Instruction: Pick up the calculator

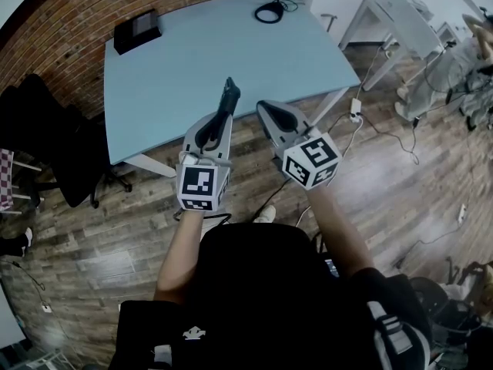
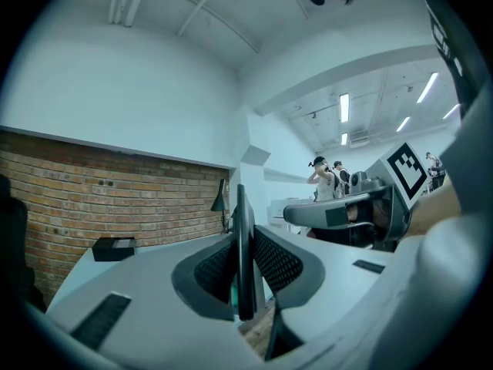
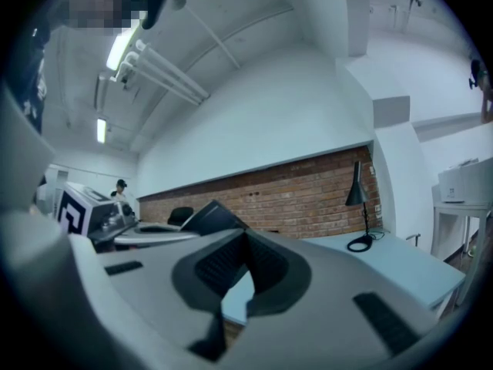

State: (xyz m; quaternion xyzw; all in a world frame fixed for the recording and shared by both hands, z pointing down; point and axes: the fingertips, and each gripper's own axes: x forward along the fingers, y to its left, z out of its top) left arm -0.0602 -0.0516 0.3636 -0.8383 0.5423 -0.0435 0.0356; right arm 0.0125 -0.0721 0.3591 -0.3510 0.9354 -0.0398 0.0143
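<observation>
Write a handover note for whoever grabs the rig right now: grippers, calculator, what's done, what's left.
Left gripper: shut on the calculator, a thin dark slab held edge-on and upright between the fingers.
Right gripper: shut with nothing in it, level beside the left one.
Calculator: off the table, in the air by its near edge.
On the table: a black box at the far left corner and a lamp base at the far edge.
Done: the pickup looks complete.
Left: probably just hold the grip. Nothing shows where the calculator goes next.
</observation>
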